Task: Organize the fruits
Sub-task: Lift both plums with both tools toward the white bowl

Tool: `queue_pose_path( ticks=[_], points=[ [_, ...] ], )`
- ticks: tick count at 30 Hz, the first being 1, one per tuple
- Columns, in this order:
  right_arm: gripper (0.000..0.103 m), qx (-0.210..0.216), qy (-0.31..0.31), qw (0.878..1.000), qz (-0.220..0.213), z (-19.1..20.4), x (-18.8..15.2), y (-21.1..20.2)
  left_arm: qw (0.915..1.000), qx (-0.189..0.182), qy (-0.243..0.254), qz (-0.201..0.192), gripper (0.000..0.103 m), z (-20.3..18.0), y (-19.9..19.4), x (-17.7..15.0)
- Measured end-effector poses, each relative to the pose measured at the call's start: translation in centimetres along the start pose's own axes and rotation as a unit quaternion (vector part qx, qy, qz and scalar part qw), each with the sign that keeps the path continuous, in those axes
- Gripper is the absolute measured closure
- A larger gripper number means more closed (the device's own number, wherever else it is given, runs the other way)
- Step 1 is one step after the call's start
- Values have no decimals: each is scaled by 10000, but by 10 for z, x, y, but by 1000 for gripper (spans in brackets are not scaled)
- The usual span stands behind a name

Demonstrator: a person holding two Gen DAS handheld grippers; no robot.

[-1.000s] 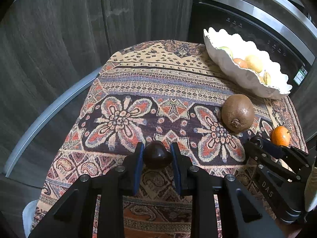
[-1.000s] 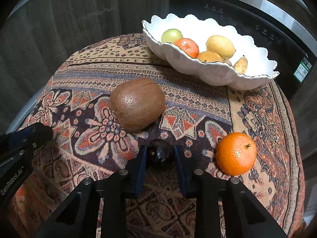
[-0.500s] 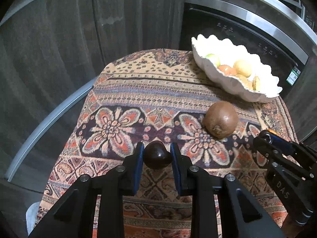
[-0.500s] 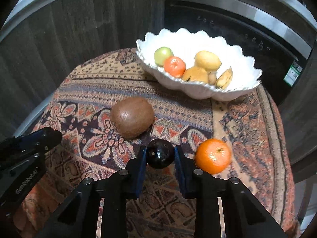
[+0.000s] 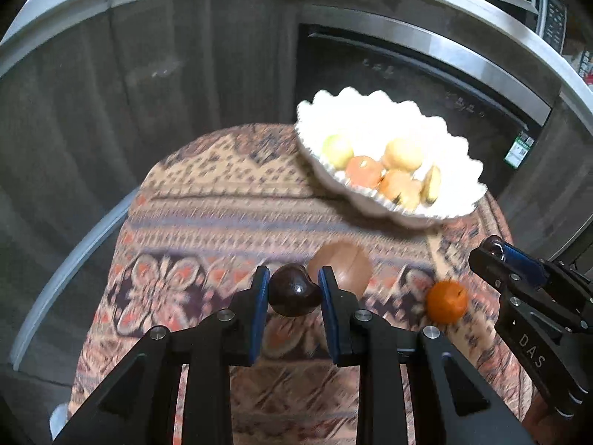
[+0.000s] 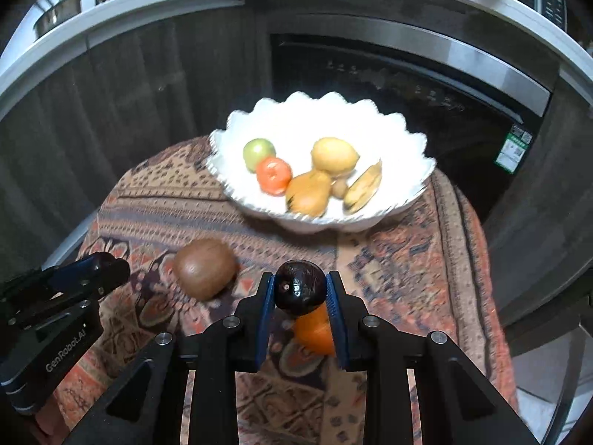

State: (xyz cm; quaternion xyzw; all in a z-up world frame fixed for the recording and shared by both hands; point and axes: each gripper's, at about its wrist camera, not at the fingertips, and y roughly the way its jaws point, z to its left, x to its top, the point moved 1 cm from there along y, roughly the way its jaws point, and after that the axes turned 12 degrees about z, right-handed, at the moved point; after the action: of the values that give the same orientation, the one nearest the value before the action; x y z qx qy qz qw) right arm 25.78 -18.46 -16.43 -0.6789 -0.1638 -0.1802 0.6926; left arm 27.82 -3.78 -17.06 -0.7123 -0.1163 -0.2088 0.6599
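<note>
Two wrist fisheyes angled steeply down, both sharing the patterned table (image 5: 222,200) and white bowl (image 6: 296,118).

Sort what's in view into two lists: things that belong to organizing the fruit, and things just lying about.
Belongs to the job:
- left gripper, shut on a dark fruit
- right gripper, shut on a second dark fruit
- kiwi on the cloth
- orange on the cloth
- white bowl, already holding fruit

Just lying about:
- patterned tablecloth
- metal pan on the counter
</note>
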Motion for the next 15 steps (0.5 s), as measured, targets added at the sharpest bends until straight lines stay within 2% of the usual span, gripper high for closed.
queue_pose_path(
  ticks=[9,15],
  points=[
    [74,-181,166,9992,-330,-37,49,-11,9988,-65,356,-328,76,-32,-5,64],
    [74,-231,265,9987,-378,-53,80,-2,9983,-86,442,-360,76,-47,6,98]
  ],
)
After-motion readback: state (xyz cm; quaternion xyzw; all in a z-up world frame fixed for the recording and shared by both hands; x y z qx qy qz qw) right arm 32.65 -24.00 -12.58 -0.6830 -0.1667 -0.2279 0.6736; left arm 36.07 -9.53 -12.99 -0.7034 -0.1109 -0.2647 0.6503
